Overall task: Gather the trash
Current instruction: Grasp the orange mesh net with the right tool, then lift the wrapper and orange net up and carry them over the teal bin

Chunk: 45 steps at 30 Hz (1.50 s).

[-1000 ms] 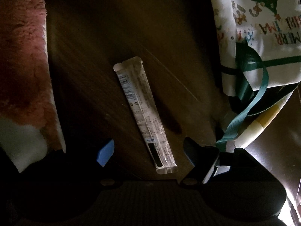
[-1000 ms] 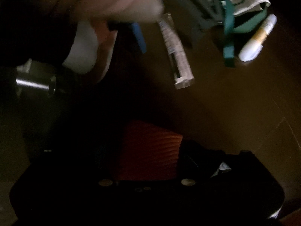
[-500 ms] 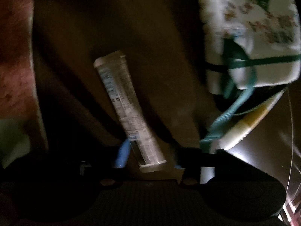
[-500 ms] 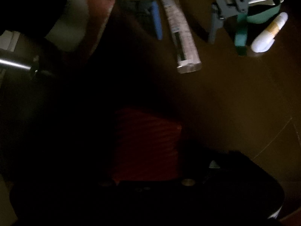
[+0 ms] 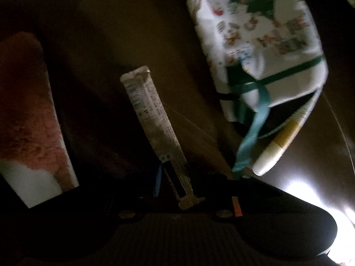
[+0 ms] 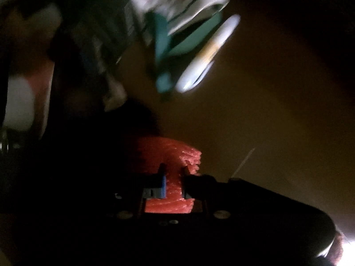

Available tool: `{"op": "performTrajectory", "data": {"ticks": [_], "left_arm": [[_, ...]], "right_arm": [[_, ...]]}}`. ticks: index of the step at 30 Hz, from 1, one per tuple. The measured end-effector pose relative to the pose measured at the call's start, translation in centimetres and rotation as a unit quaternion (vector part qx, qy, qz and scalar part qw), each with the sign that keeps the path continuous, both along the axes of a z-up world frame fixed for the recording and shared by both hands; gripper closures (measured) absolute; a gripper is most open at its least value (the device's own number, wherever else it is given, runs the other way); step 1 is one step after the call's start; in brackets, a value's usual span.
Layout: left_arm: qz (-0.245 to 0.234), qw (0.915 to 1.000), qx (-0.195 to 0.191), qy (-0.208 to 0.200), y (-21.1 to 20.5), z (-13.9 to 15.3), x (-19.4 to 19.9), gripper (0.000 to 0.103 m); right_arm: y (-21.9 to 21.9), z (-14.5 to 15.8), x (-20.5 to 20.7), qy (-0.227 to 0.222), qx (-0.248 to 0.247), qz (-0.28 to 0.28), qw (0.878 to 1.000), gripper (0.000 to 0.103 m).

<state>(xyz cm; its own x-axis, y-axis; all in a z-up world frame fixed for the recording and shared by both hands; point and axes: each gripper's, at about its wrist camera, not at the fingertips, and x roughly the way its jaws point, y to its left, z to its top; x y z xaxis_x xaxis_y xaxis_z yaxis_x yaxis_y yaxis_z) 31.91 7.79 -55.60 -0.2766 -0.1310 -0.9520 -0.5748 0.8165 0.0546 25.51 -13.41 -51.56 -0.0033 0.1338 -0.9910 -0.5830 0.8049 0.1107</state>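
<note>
A long silvery stick wrapper [image 5: 153, 115] with a barcode slants over the dark brown table [image 5: 115, 28]. Its near end sits between the fingers of my left gripper [image 5: 182, 179], whose jaws are closing and pinch it; the blue pad [image 5: 158, 180] rests against its left edge. In the right wrist view a red ridged piece [image 6: 175, 153] is caught between the two fingers of my right gripper [image 6: 174, 170], whose jaws are closing on it. That view is blurred and very dark.
A white Christmas-print pouch [image 5: 255, 44] with a green ribbon [image 5: 253, 130] lies to the right, over a white and yellow tube [image 5: 277, 144]. A red-brown fuzzy cloth [image 5: 26, 115] with a white end lies at the left. Pouch [image 6: 177, 6] and tube [image 6: 210, 48] also show beyond the right gripper.
Both grippers went from wide open to nearly closed. The left one closed around the wrapper's near end and tilted. The right one closed on the red piece and swung sideways.
</note>
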Motion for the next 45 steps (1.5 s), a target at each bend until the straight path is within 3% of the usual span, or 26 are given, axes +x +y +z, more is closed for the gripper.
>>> {"op": "performTrajectory", "data": {"ticks": [4, 8, 10, 14, 19, 22, 26, 34, 45], "left_arm": [[0.000, 0.9997, 0.006, -0.022, -0.1, 3.1, 0.2, 0.080], [-0.015, 0.9972, -0.001, -0.074, 0.3, 8.6, 1.8, 0.086], [-0.013, 0.9951, -0.005, -0.098, 0.2, 11.4, 2.2, 0.094], [-0.008, 0.9906, -0.008, -0.137, 1.3, 16.0, 1.8, 0.096], [-0.014, 0.9845, 0.004, -0.175, 3.3, 20.9, 0.7, 0.096], [-0.013, 0.9838, 0.003, -0.179, 3.9, 22.8, -0.1, 0.096], [-0.034, 0.9754, -0.001, -0.218, 3.8, 27.4, -0.7, 0.096], [-0.069, 0.9402, -0.018, -0.333, 2.9, 40.3, -0.4, 0.096], [-0.118, 0.8618, -0.016, -0.493, 1.3, 58.4, 2.2, 0.096]], "right_arm": [[-0.8, 3.9, 1.9, -0.037, 0.002, -0.007, 0.999, 0.093], [-1.6, 9.0, 3.1, -0.083, 0.012, -0.033, 0.996, 0.093], [-2.5, 12.0, 3.7, -0.105, 0.022, -0.054, 0.993, 0.093], [-4.3, 17.5, 4.2, -0.143, 0.049, -0.108, 0.983, 0.093], [-6.1, 24.0, 2.5, -0.178, 0.098, -0.154, 0.967, 0.093], [-6.6, 27.2, 0.7, -0.196, 0.121, -0.156, 0.960, 0.093], [-6.8, 31.2, -0.7, -0.205, 0.146, -0.155, 0.955, 0.093], [-6.3, 41.4, -0.5, -0.251, 0.177, -0.120, 0.944, 0.093], [-4.4, 56.8, 3.6, -0.385, 0.196, -0.063, 0.900, 0.093]]}}
